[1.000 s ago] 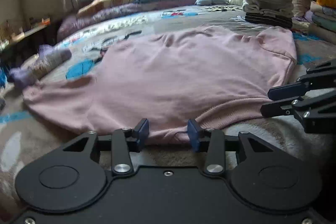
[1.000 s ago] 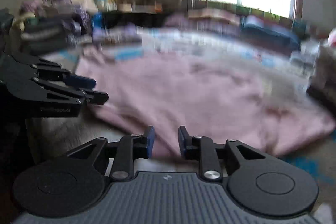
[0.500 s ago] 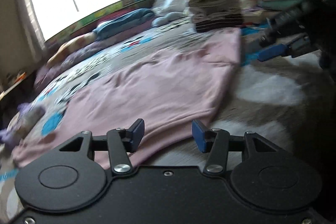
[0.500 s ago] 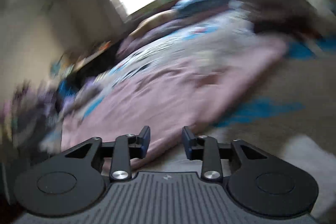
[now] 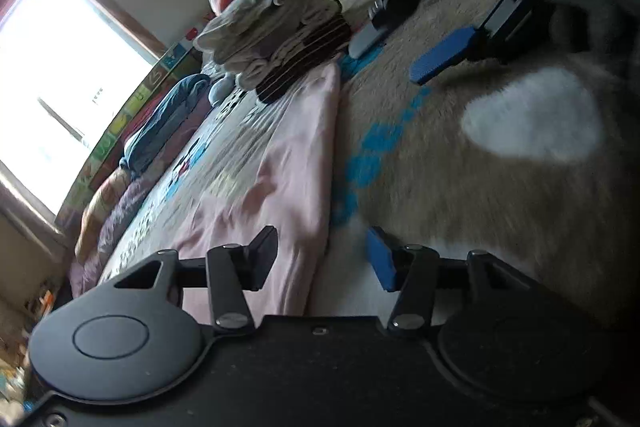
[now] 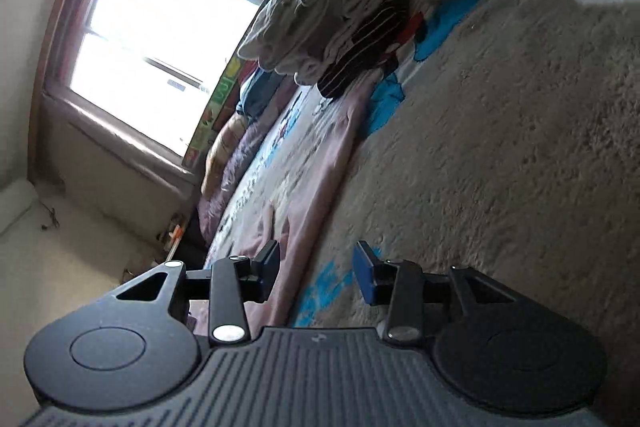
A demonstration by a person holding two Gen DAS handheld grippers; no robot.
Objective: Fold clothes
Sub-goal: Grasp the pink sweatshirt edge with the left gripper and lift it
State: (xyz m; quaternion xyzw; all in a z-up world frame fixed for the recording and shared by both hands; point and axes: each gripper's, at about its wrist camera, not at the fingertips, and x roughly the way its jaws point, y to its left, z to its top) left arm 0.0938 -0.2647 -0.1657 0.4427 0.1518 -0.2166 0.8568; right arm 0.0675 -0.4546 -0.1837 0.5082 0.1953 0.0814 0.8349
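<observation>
- Both cams are now rolled hard sideways vs 1 s ago, when they were level and looking across the bed. Motion blur on both, so the rigs are mid-swing.
- Left gripper: fingers wide apart, nothing between them. The gap straddles the near edge of the pink garment. The gap looks wider than 1 s ago and wider than 0.5 s ago.
- Right gripper: also spread, nothing held. Left finger sits over the garment edge, right finger over the fuzzy blanket. 1 s ago its jaws were much closer together.
- Right gripper also shows in the left cam, top right, blue pad low over the blanket, beyond the garment's side edge. 1 s ago it sat right beside the hem.
- Garment: spread flat on the bed, no fold visible. 1 s ago the cams faced the hem head-on; now they look along one side edge. Garment itself seems not to have moved, only the viewpoint.
- Folded stack sits at the far end of the garment, same spot as before.
- Read: both tools look to be lining up on that side edge. Can't tell from this alone whether it's a grab for a fold or just a reposition.
- Risk: plush blanket pile could get pinched along with thin fabric.
</observation>
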